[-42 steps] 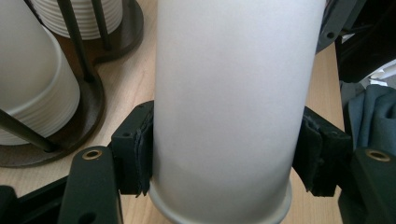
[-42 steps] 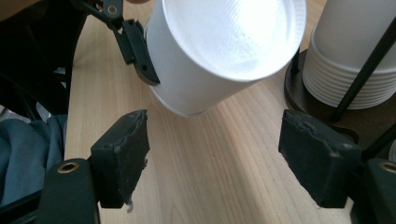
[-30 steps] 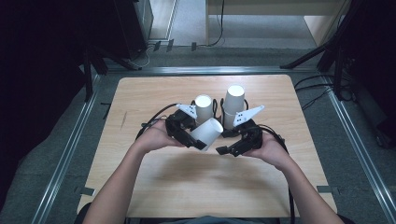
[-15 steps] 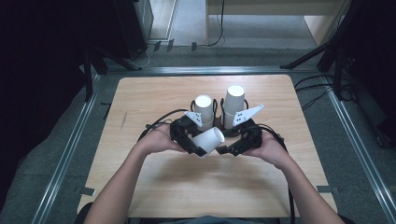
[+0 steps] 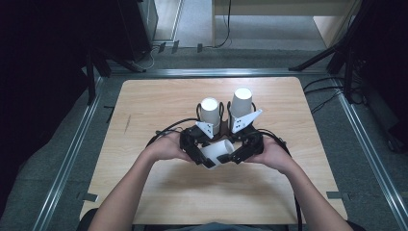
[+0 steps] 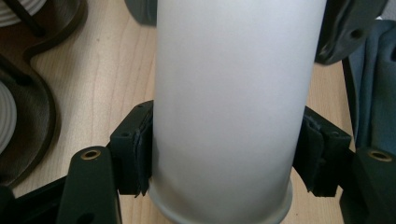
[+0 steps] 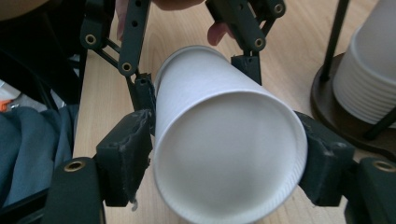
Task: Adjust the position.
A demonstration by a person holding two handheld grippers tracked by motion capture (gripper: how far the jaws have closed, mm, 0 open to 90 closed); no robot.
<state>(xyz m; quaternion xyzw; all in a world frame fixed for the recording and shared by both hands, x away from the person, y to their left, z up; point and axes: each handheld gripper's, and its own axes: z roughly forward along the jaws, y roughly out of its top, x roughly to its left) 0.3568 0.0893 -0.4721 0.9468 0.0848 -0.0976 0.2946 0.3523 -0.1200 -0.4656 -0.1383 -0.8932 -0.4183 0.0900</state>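
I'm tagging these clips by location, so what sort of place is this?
Probably a lab recording station: a bare wooden table framed by metal rails, dark stand legs and floor cables around it.

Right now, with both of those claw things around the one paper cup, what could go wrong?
The paper cup is thin, and both the left gripper and the right gripper clamp it from opposite ends, so pulling or squeezing harder might crush or tear it. It also hangs just in front of the two cup stacks in their holders; a swing of either hand could topple them.
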